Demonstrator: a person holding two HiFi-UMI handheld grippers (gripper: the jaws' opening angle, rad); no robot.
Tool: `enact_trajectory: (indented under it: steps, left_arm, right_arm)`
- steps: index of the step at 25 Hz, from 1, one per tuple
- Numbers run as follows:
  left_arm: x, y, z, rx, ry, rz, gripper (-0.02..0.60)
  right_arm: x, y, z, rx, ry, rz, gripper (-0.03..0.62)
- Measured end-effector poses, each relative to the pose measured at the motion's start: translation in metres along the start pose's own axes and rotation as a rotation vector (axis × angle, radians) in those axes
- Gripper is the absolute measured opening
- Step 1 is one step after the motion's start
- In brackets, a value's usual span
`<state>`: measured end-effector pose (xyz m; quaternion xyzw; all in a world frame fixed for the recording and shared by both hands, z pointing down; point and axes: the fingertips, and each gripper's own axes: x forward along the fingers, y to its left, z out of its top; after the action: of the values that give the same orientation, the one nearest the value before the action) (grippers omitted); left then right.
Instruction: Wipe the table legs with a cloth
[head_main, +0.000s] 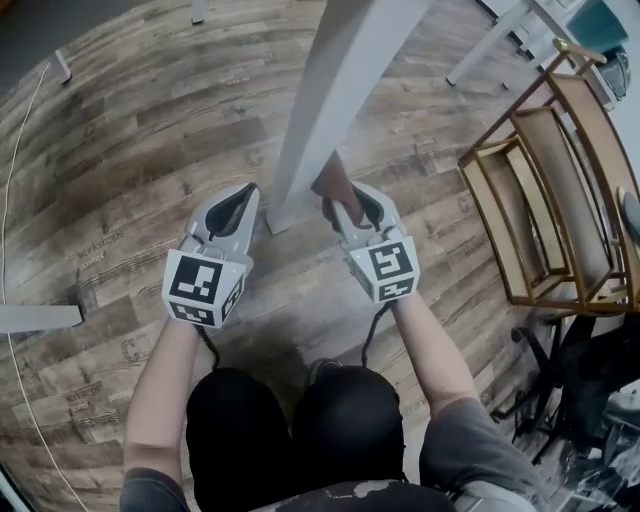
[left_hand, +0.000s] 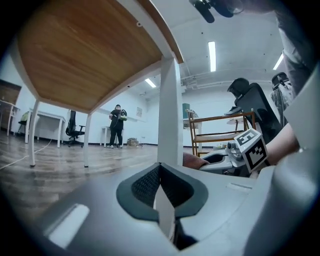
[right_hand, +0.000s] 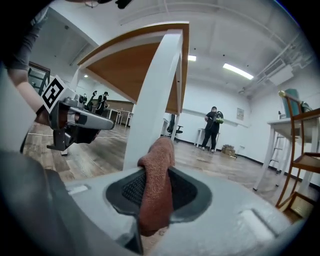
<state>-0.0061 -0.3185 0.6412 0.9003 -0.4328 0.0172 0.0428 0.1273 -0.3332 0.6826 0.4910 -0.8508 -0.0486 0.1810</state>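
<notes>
A white table leg (head_main: 325, 110) stands on the wood floor between my two grippers. A brown cloth (head_main: 335, 185) is clamped in my right gripper (head_main: 338, 207), and its free end touches the leg's right side low down. In the right gripper view the cloth (right_hand: 156, 177) sticks up between the jaws with the white leg (right_hand: 152, 97) right behind it. On the leg's left side my left gripper (head_main: 242, 205) is shut and holds nothing. Past those empty jaws (left_hand: 160, 172), the left gripper view shows the leg (left_hand: 170, 115) close ahead and the cloth (left_hand: 194, 161) beside it.
A wooden rack (head_main: 555, 190) stands to the right, with a black chair base (head_main: 560, 380) near it. Other white table legs (head_main: 480, 50) are farther off. A thin white cable (head_main: 12, 300) runs along the floor at left. A person (right_hand: 214, 127) stands across the room.
</notes>
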Motion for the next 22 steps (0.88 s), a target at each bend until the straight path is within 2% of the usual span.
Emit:
enact_trajectory:
  steps: [5, 9, 14, 19, 22]
  left_arm:
    - [-0.011, -0.007, 0.037, 0.018, 0.038, 0.019, 0.020]
    - [-0.019, -0.015, 0.067, -0.041, 0.069, 0.047, 0.020]
    - [-0.029, -0.031, 0.100, -0.012, 0.121, 0.054, 0.020]
    - [-0.044, -0.048, 0.130, -0.036, 0.173, 0.054, 0.020]
    - [-0.056, -0.058, 0.158, -0.064, 0.180, 0.085, 0.018]
  right_arm:
    - [-0.041, -0.017, 0.042, 0.030, 0.014, -0.065, 0.087]
    - [-0.067, -0.019, 0.080, 0.058, 0.034, -0.032, 0.087]
    - [-0.086, -0.013, 0.118, 0.117, 0.020, 0.004, 0.087]
    - [-0.101, -0.004, 0.159, 0.163, 0.042, 0.028, 0.087]
    - [-0.118, 0.002, 0.184, 0.172, 0.058, 0.061, 0.087]
